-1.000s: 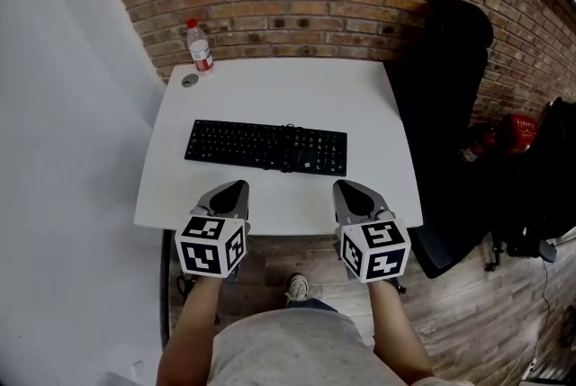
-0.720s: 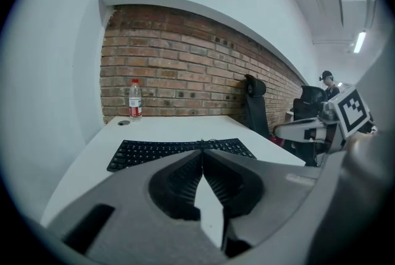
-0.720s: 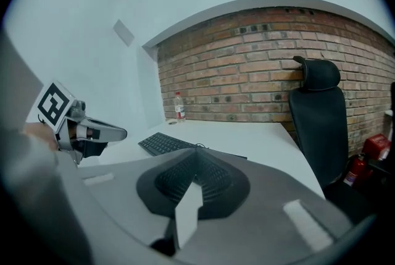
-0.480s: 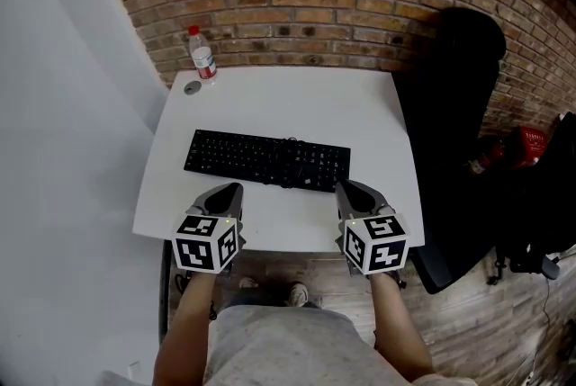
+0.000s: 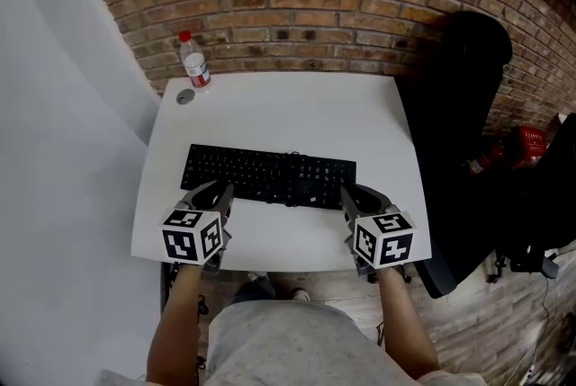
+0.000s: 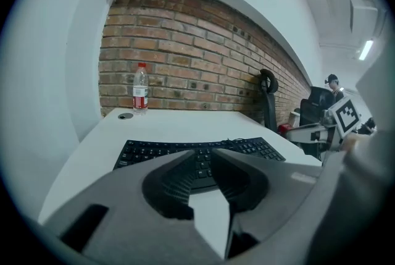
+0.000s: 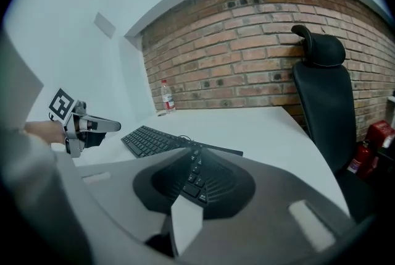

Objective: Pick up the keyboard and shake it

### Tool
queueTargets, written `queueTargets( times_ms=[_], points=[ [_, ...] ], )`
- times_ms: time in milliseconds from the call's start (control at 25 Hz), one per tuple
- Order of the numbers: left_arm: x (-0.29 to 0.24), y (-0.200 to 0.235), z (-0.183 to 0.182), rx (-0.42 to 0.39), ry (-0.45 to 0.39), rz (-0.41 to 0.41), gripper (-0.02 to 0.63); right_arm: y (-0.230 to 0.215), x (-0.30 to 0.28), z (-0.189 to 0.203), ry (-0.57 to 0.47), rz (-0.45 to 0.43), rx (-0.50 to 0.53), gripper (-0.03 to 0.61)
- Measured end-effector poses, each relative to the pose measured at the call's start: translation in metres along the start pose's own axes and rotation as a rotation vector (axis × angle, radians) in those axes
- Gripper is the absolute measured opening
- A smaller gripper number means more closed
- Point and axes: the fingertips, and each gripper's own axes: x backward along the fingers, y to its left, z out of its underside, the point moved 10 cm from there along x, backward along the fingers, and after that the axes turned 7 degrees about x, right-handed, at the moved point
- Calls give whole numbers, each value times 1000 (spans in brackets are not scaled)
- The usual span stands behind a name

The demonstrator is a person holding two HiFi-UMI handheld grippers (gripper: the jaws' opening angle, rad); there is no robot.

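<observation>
A black keyboard (image 5: 268,175) lies flat across the middle of the white table (image 5: 288,110). My left gripper (image 5: 219,192) sits low at its front left edge, and my right gripper (image 5: 353,194) at its front right edge. In the left gripper view the jaws (image 6: 205,154) are opening, a narrow gap apart, with the keyboard (image 6: 154,147) just ahead and nothing pressed between them. The right gripper's jaws (image 7: 196,151) are also opening, and keys of the keyboard (image 7: 148,140) show through the slit. Neither gripper holds anything.
A water bottle (image 5: 193,60) and a small grey disc (image 5: 185,96) stand at the table's far left corner by the brick wall. A black office chair (image 5: 459,105) is close to the table's right side, with a red object (image 5: 522,141) on the floor beyond it.
Both grippers have moved forward from the table's near edge up to the keyboard's front edge. Their jaws have parted slightly.
</observation>
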Motion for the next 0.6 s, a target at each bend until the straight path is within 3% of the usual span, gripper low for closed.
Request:
queueTargets(
  times_ms=[600],
  points=[
    [-52, 111, -18, 43, 148, 19, 274, -27, -53, 6, 127, 39, -83, 188]
  ],
)
